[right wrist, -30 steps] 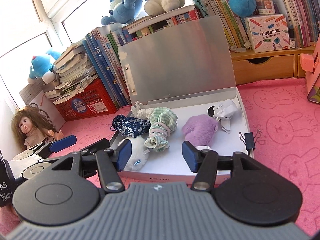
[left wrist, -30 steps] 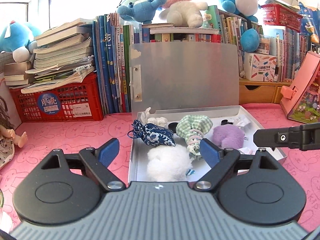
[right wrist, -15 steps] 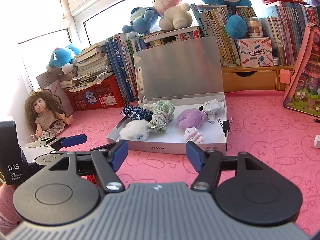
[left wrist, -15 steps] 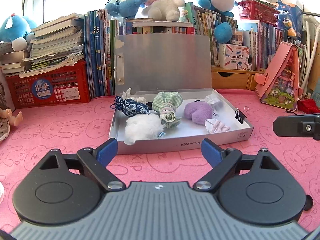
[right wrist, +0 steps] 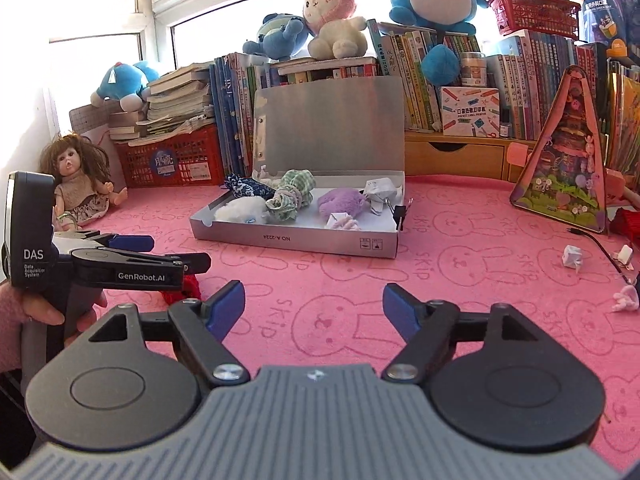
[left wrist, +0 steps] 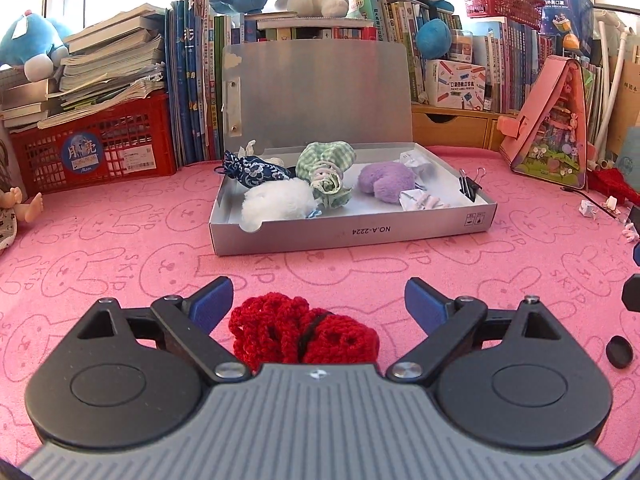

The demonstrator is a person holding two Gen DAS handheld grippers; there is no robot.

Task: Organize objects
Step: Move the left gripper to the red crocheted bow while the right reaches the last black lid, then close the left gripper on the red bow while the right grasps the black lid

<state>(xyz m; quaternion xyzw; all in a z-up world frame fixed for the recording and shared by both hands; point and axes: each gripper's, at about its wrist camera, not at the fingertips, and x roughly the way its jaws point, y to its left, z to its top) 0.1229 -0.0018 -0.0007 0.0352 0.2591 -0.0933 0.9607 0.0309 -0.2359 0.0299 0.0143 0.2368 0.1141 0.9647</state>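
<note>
Between the wide-open, empty left tool (left wrist: 319,305), one red crocheted piece (left wrist: 304,338); right tool (right wrist: 313,305) likewise.

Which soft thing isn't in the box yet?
The red crocheted piece, lying on the pink mat between the open left gripper's fingers; the others lie inside the box.

The desk (left wrist: 120,264) wore a soft pink cloth, matt and printed with rabbits. The box (left wrist: 352,232) looked like dull silver card or plastic; which one was unclear. A red pouch (left wrist: 304,336) was coarse crochet yarn. The left claw (left wrist: 318,300) had matt black plastic arms, blue pads (left wrist: 212,300) and a ribbed grey body.
</note>
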